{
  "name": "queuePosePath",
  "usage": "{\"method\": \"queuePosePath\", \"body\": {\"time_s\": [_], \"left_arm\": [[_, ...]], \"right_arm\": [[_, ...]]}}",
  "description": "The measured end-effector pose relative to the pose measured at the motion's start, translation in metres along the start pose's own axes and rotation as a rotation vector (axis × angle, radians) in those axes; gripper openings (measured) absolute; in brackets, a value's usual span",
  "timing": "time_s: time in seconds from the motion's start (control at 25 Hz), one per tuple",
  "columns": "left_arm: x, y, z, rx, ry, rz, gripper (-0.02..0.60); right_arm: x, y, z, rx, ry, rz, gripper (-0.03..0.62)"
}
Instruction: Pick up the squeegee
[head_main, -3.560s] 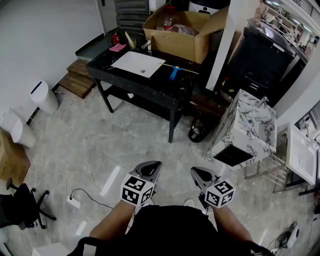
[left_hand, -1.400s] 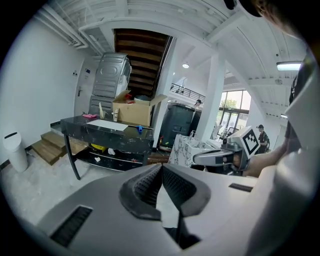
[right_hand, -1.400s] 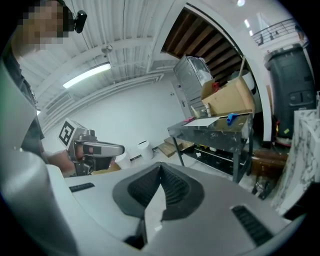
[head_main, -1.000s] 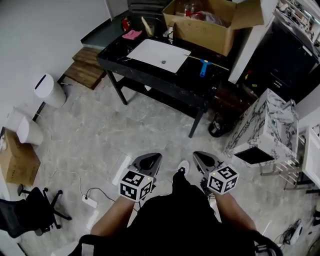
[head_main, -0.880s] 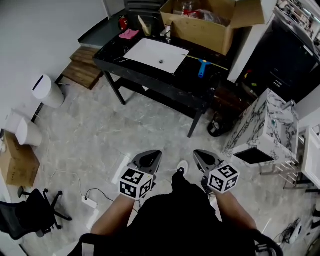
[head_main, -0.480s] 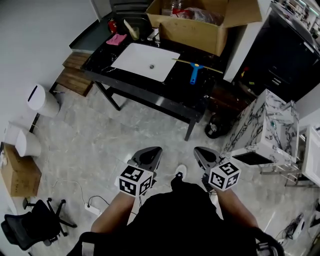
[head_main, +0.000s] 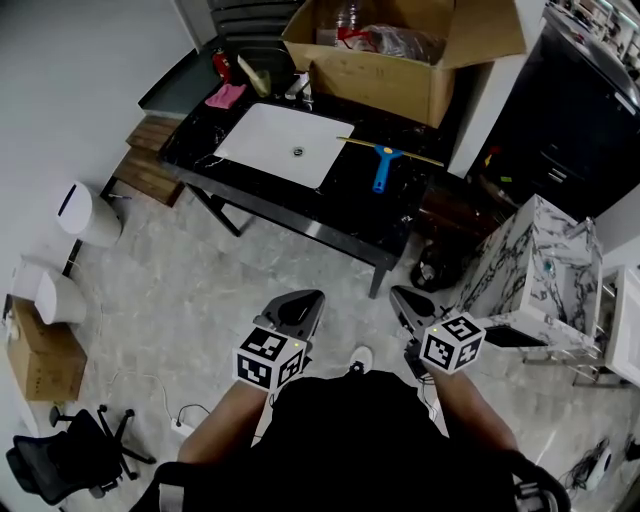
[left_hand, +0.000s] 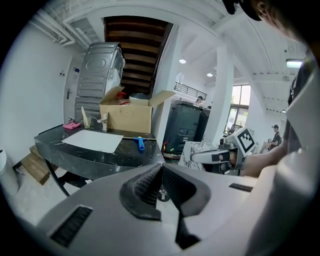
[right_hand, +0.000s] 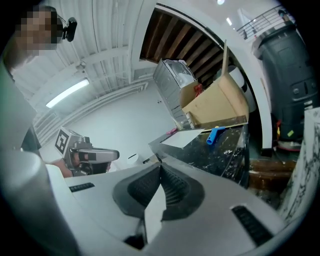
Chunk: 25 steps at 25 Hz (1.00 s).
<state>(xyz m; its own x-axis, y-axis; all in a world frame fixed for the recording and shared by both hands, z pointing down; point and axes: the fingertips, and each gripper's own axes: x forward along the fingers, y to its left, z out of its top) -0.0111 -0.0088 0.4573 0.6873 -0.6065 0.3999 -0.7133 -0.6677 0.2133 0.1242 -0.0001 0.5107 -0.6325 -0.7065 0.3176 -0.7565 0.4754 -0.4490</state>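
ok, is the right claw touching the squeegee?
Apart. The head view shows the blue squeegee lying on the black table, while the right claw, shut and empty, is held near the person's body, with bare floor between them.

The blue-handled squeegee (head_main: 381, 168) has a thin yellow blade. Under it, the black table (head_main: 350, 215) is flecked with white. The rectangular basin (head_main: 285, 146) is plain white, the cloth (head_main: 226, 96) at the far left pink, the cardboard box (head_main: 385, 75) brown. The grey left tool (head_main: 308, 298) and grey right tool (head_main: 398, 294) each bear black-and-white square markers. The floor (head_main: 180, 270) is pale grey, marbled.
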Motion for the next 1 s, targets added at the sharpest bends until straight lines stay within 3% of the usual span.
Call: {"method": "queuePosePath", "body": {"time_s": [0.4, 0.76, 1.0], "left_arm": [[0.015, 0.018, 0.011, 0.005, 0.002, 0.035, 0.018], [0.045, 0.03, 0.008, -0.014, 0.01, -0.015, 0.018], [0.074, 0.064, 0.026, -0.016, 0.008, -0.053, 0.018]], "right_arm": [[0.005, -0.027, 0.008, 0.027, -0.013, -0.018, 0.009], [0.018, -0.042, 0.015, 0.012, -0.015, -0.056, 0.009], [0.041, -0.059, 0.031, 0.03, -0.023, -0.11, 0.009]]}}
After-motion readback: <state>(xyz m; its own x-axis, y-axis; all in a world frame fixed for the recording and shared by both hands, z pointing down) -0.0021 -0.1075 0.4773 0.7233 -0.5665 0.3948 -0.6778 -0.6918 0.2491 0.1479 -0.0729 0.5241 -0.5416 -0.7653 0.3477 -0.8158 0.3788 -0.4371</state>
